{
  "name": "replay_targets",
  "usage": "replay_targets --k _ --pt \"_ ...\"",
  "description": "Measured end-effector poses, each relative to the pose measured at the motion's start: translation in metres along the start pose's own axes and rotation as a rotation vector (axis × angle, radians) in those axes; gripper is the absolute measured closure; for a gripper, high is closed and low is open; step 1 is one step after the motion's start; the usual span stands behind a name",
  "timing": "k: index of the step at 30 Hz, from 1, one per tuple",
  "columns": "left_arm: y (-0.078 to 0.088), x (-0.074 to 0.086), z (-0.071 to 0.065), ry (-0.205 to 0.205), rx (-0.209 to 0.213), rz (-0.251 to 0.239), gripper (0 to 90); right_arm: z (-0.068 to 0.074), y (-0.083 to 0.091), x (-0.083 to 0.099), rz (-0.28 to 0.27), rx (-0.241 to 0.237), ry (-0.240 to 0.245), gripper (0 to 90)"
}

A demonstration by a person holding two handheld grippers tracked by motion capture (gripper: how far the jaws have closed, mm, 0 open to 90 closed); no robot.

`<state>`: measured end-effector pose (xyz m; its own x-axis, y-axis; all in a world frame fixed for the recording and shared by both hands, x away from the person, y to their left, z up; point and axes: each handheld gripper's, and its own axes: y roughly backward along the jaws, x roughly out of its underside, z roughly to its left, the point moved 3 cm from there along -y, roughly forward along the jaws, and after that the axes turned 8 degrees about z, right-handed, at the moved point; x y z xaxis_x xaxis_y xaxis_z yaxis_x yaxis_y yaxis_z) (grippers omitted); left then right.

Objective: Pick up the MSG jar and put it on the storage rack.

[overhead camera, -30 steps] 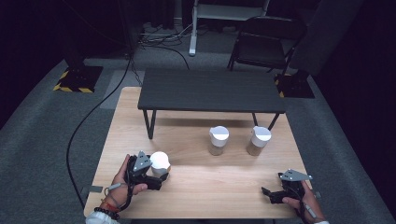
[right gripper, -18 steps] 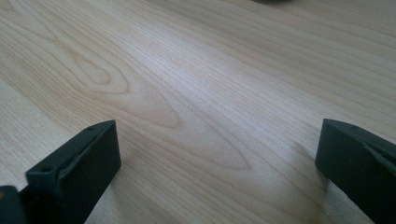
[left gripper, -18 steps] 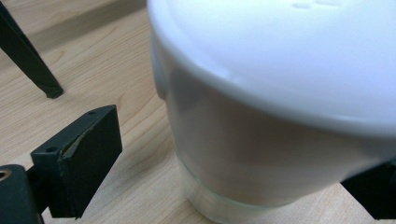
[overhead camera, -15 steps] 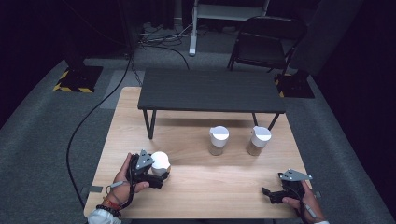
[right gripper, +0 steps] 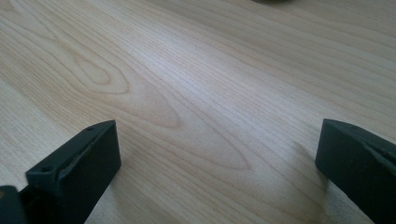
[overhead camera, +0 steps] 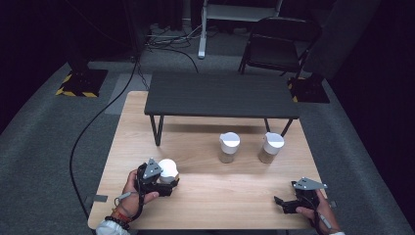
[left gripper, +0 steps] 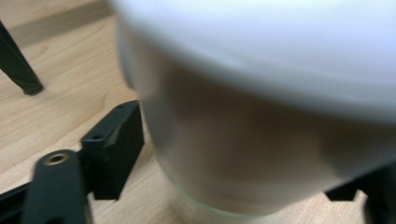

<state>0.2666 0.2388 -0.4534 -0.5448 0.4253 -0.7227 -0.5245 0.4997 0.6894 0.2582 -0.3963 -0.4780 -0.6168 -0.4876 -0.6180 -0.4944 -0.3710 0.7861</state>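
A: Where is the left tool point(overhead camera: 164, 182) right now?

B: Near the front left of the wooden tabletop point(overhead camera: 210, 205); its jaws have just been closing, and a white-lidded jar point(overhead camera: 168, 171) stands between them; in the left gripper view the jar point(left gripper: 261, 116) looms close, a black jaw touching its left side, so I read it as grasping the jar.

A: Is the jar lifted?

B: Its glass base appears to rest on the wood; it stands upright.

A: And the right tool point(overhead camera: 288, 204)?

B: At the front right corner, well apart from the jar; its jaws stand wide and released, bare wood grain between them in the right gripper view.

A: Anything else on the tabletop?

B: Two more lidded jars point(overhead camera: 229, 147) point(overhead camera: 270, 147) side by side farther back, just in front of a low dark bench point(overhead camera: 220, 95).
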Motion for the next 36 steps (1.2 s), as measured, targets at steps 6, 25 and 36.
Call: replay_targets --k 6,25,36 --pt "0.003 -0.003 -0.011 -0.036 -0.042 0.007 30.1 0.0 0.0 0.0 0.0 0.0 0.0 0.0" --pt "0.01 -0.008 -0.012 -0.012 -0.033 -0.018 30.2 0.0 0.0 0.0 0.0 0.0 0.0 0.0" --pt "0.018 -0.018 -0.016 -0.01 -0.045 -0.039 30.2 0.0 0.0 0.0 0.0 0.0 0.0 0.0"
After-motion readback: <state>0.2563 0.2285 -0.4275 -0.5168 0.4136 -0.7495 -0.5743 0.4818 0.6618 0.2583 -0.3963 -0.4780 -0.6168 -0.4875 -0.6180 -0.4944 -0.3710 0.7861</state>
